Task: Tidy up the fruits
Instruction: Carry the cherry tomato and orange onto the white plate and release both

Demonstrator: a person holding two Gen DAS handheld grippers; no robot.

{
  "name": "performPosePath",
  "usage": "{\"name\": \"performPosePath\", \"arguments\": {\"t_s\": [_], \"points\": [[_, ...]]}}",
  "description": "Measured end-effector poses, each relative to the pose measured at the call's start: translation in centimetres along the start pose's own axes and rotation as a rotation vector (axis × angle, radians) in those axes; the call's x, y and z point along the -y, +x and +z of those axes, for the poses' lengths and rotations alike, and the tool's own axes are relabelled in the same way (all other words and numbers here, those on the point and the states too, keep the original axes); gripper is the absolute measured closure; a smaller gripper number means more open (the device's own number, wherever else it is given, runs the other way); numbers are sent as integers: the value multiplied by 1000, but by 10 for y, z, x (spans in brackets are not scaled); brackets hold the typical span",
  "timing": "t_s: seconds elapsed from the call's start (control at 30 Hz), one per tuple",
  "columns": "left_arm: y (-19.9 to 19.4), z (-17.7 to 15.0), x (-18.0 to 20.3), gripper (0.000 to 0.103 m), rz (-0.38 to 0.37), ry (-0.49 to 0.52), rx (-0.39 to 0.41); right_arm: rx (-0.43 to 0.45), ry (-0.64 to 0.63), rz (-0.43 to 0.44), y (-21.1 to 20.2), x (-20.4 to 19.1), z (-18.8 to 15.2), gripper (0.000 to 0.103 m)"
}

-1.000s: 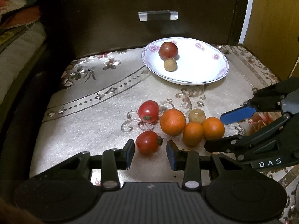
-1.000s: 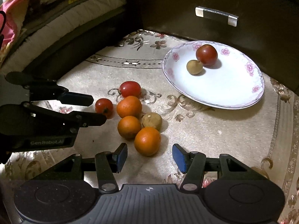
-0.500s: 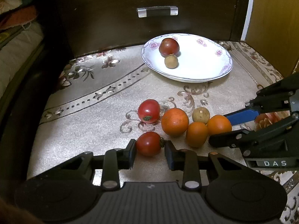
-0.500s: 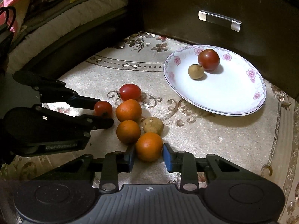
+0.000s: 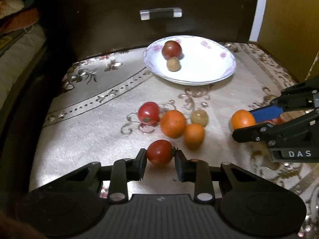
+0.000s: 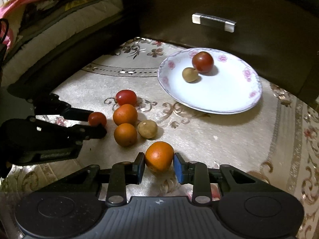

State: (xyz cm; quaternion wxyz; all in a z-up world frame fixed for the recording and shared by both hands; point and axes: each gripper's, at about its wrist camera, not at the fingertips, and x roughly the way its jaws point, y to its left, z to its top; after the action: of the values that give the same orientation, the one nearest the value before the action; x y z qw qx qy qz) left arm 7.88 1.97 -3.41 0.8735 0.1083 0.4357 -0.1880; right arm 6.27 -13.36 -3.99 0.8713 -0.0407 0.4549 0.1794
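The left tongs (image 5: 160,160) pinched a red tomato (image 5: 159,155) between their pads, low over the embroidered cloth (image 5: 89,135) covering the worktop. The right tongs (image 6: 158,166) pinched an orange (image 6: 159,156) the same way.

In the left wrist view, a second tomato (image 5: 148,113), a large orange (image 5: 173,123), a smaller orange (image 5: 194,135) and a tan longan (image 5: 199,117) sat clustered at 12 o'clock from the held tomato. The floral plate (image 5: 211,73) lay further off at 12 o'clock, against a dark drawer front (image 5: 159,6), carrying a dark tomato (image 5: 171,49) touching another longan (image 5: 173,64).
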Motion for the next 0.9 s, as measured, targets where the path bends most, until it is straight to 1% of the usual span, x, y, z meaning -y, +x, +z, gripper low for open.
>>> {"name": "performPosePath", "arguments": {"t_s": [0.23,0.4,0.57,0.7,0.9], "points": [[-18,-15,25,67,-41,45,-26,-14,15,-9,-19,-2,-19,76],[-24,-7,35,67,-50,58,2,-29,32,-20,-29,-6,-31,76],[-30,8,42,67,-62,63,42,-4,44,-35,-39,-9,-27,76],[-28,14,44,67,-70,61,48,24,77,-44,-45,-1,-20,76],[-22,25,46,67,-73,57,58,30,98,-51,-40,7,-14,76]]}}
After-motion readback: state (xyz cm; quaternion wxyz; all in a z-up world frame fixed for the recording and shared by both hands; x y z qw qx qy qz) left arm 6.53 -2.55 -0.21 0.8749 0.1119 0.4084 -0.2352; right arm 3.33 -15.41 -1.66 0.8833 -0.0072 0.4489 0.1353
